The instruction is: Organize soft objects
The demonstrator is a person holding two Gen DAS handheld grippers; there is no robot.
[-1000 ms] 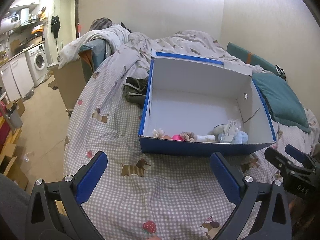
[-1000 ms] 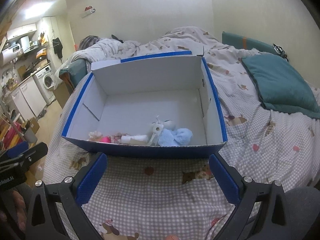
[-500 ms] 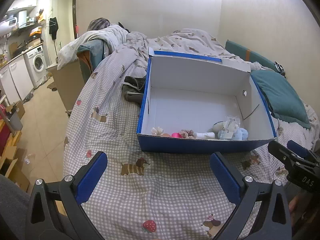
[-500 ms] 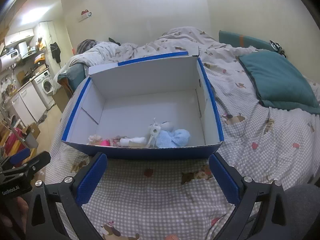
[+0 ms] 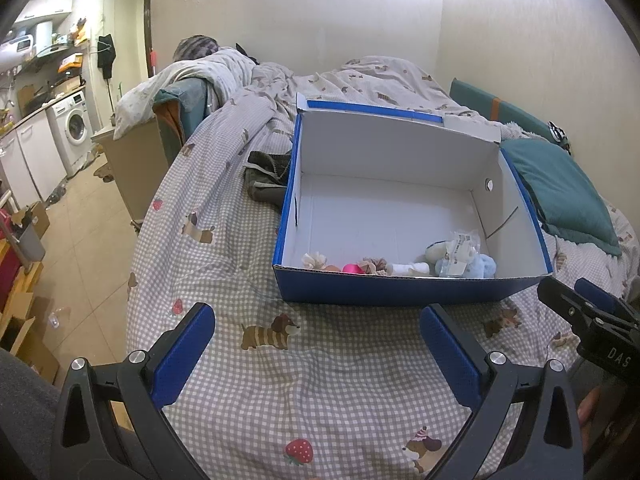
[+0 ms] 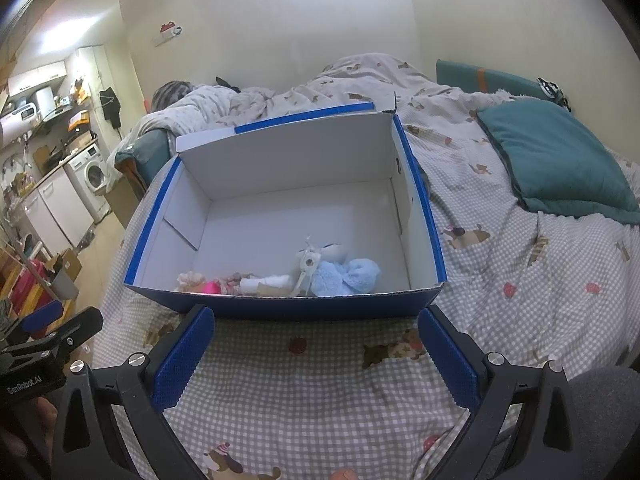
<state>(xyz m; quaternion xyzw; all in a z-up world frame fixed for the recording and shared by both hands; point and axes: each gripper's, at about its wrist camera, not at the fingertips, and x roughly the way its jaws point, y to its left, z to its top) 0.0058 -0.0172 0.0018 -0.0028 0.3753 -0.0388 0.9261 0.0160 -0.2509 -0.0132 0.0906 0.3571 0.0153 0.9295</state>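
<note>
Soft objects lie in a row against the near wall of the blue box (image 6: 288, 308), which sits on the checked bedspread (image 6: 320, 380) just beyond both grippers. Nearest of all, the left gripper (image 5: 318, 350) hangs over the bedspread with its blue-padded fingers spread wide and nothing between them; the right gripper (image 6: 316, 350) is likewise spread wide and holds nothing, its fingertips close to the box's near wall. In the left wrist view the right gripper shows at the right edge, and in the right wrist view the left gripper shows at the left edge.

Inside the box, from left to right in the right wrist view, lie a cream frilly piece (image 6: 190, 280), a bright pink piece (image 6: 210, 289), a pale patterned piece (image 6: 232, 282), a rolled white cloth (image 6: 268, 282), a white tagged item (image 6: 308, 264) and a light blue fluffy toy (image 6: 346, 278). The blue toy touches the tagged item; the rest of the box floor, toward the far wall, is bare white card.

Left of the box, against its far left corner, a dark green garment (image 5: 266, 178) lies on the bedspread. Right of the box rests a teal pillow (image 6: 556, 160). Farther off, a rumpled duvet (image 6: 360, 76) is heaped by the wall. Far left, off the bed, stands a washing machine (image 5: 74, 130).
</note>
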